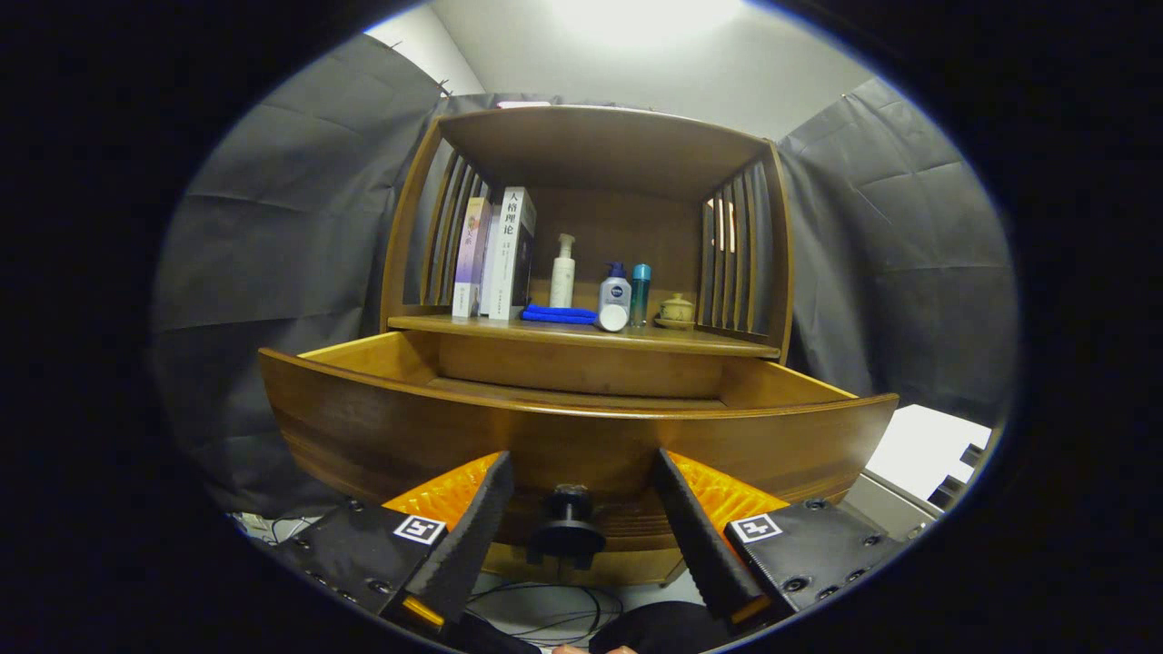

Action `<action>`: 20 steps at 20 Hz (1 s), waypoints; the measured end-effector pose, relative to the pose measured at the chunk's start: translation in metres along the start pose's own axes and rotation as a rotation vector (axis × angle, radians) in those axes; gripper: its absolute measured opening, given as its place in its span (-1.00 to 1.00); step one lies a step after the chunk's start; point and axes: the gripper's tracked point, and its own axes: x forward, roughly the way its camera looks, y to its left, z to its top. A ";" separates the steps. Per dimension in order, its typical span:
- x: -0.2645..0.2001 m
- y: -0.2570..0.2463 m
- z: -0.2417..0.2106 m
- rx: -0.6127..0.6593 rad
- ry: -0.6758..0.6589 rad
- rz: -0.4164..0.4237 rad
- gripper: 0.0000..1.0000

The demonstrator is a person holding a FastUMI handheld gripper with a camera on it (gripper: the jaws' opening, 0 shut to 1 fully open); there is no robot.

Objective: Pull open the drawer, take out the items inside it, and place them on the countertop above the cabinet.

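The wooden cabinet's drawer stands pulled out toward me, its curved front close ahead. Its dark round knob sits between my two fingers, with a gap on each side. My gripper is open around the knob, touching nothing I can see. The drawer's inside is hidden behind its front panel. Above the drawer runs the countertop, which holds a folded blue cloth, a small white jar, a white pump bottle, a white-and-blue bottle and a teal bottle.
Books stand at the counter's left, and a small ceramic lidded pot at its right by the slatted side. Dark cloth walls flank the cabinet. Cables lie on the floor below the drawer. A white surface lies to the right.
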 end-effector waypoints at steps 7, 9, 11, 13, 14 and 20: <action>0.031 0.007 0.017 -0.015 -0.035 -0.006 0.95; 0.044 0.008 0.023 -0.010 -0.028 -0.012 0.96; 0.055 0.010 0.020 0.001 0.015 -0.019 0.95; 0.062 0.010 0.019 0.000 0.029 -0.028 0.96; 0.065 0.011 0.021 0.001 0.027 -0.030 0.96; 0.093 0.012 0.023 -0.004 0.035 -0.036 0.96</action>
